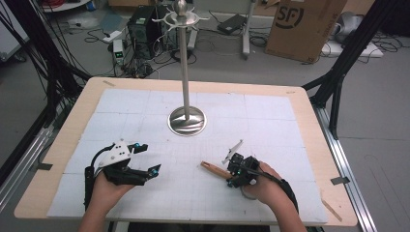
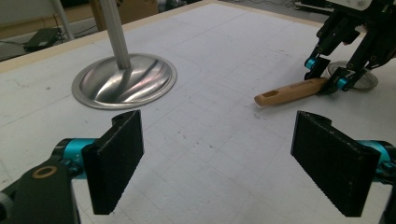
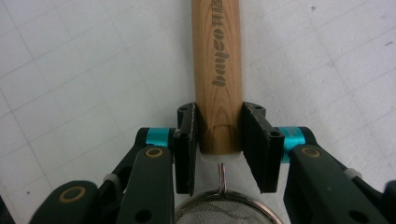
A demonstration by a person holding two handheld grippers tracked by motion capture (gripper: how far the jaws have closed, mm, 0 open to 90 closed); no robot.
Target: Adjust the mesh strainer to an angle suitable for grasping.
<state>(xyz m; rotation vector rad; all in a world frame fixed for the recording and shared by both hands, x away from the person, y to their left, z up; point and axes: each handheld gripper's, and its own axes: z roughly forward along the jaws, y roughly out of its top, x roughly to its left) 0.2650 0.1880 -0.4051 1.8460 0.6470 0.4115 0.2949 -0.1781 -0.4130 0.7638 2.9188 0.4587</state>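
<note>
Your right gripper (image 1: 237, 170) has its jaws clamped on the wooden handle (image 3: 218, 70) of a small strainer; both pads (image 3: 187, 140) press against the sides of the handle's end, right where the wire neck joins it. The strainer's mesh bowl (image 3: 223, 212) sits just behind the jaws, close under your hand. Take the metal stand (image 1: 186, 121) as your marker: the strainer lies flat on the white mat (image 1: 270, 116) on your side of the stand's round base and off to its right, with the handle's free end pointing back toward your left gripper (image 1: 145, 159).

That left gripper sits on your side of the stand too, off to the left and well apart from the strainer. Its jaws are spread wide with nothing between them, just bare mat, and they face the stand's base and the handle beyond.
</note>
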